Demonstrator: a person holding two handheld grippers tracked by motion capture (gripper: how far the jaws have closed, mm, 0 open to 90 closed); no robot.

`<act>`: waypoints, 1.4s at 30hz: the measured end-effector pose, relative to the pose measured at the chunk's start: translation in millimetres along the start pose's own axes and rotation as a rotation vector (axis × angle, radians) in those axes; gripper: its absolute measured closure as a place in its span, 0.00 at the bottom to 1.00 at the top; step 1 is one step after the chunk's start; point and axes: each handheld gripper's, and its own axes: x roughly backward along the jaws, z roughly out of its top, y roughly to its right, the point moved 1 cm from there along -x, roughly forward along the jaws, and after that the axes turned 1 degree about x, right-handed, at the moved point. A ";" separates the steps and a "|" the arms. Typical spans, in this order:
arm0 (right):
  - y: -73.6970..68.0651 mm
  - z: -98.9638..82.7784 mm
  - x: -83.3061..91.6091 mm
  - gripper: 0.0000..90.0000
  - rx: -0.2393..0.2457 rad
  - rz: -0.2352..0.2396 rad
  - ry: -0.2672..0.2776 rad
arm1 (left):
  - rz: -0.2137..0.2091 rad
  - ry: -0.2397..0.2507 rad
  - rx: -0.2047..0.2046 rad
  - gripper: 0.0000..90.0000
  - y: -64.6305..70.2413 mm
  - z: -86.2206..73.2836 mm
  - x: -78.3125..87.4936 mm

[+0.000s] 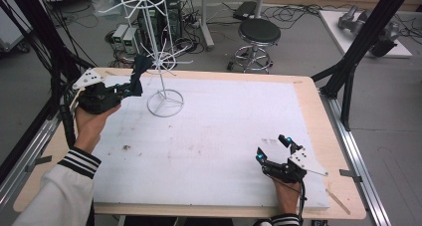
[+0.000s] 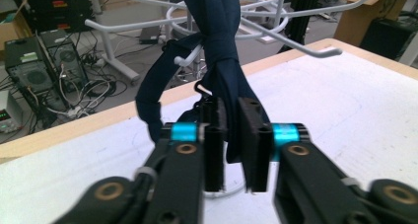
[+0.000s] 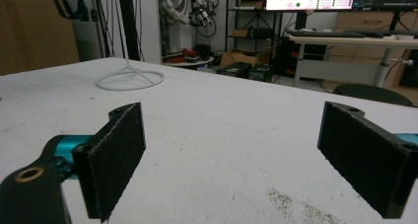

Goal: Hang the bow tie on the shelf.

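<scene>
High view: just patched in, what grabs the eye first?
The white wire rack at the far left of the table, with a dark blue strap draped over one of its arms. The left tool is shut on the strap's lower end; the right tool sits open near the front right.

One white wire rack stands at the upper left of the high view, with two tiers of radiating prongs — one at the top, one lower down — and one ring-shaped base. One dark blue strap hangs from a lower prong, centre of the left gripper view. Two grippers are present: the left gripper at upper left, the right gripper at lower right — each with two black jaws. One white board covers one wooden table. One round black stool sits at top centre.
</scene>
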 end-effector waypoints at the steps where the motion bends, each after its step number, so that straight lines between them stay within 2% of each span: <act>1: 0.0 0.0 0.0 0.11 0.000 0.000 0.000 | 0.014 -0.005 0.000 0.85 0.0 -0.9 0.1; 4: 0.0 0.0 0.1 0.11 0.000 0.001 0.000 | 0.015 -0.010 -0.005 0.76 -0.8 -4.0 -0.1; 5: -0.1 0.0 0.1 0.11 0.000 0.001 0.001 | 0.011 -0.005 -0.004 0.61 -1.3 -5.0 -0.4; 6: -0.1 0.0 0.2 0.11 0.000 0.001 0.001 | 0.002 -0.009 0.003 0.52 -2.6 -6.0 -1.0; 7: -0.1 0.0 0.2 0.11 0.000 0.001 0.001 | 0.001 -0.009 0.013 0.52 -3.7 -7.2 -1.9; 8: -0.3 -0.2 0.3 0.11 -0.002 -0.001 0.001 | 0.010 -0.006 0.014 0.36 -4.7 -8.6 -2.1; 9: -0.4 -0.1 0.6 0.11 -0.007 0.002 0.000 | 0.012 0.008 0.021 0.36 -5.7 -10.2 -2.0; 11: -0.6 -0.2 0.7 0.11 -0.009 0.002 0.003 | 0.005 0.027 0.028 0.19 -8.5 -13.8 -0.5; 12: -0.6 -0.2 0.7 0.11 -0.009 0.002 0.003 | -0.017 0.042 0.027 0.19 -10.4 -16.0 0.5; 14: -0.7 -0.2 0.9 0.11 -0.007 0.000 0.003 | -0.039 0.063 0.031 0.12 -12.5 -21.2 3.7; 18: -0.5 -0.3 0.8 0.11 -0.007 -0.001 0.006 | -0.074 0.140 0.025 0.12 -12.2 -40.2 16.5; 22: -0.3 -0.2 0.8 0.11 -0.003 -0.003 0.010 | -0.101 0.205 0.009 0.12 -4.4 -74.0 32.3; 26: -0.3 -0.3 0.8 0.11 -0.003 -0.004 0.011 | -0.088 0.239 -0.004 0.12 4.4 -115.3 46.8; 30: -0.6 -0.3 0.9 0.11 -0.005 -0.003 0.009 | -0.060 0.255 0.001 0.12 7.3 -143.3 55.5; 35: -0.9 -0.3 1.0 0.11 -0.007 -0.002 0.006 | -0.036 0.291 0.006 0.12 9.9 -156.7 62.3; 40: -1.0 -0.3 1.1 0.11 -0.006 -0.003 0.006 | -0.019 0.305 0.006 0.12 9.7 -162.6 64.0; 42: -0.9 -0.3 1.1 0.11 -0.004 -0.002 0.006 | -0.012 0.330 0.007 0.12 10.0 -163.7 65.6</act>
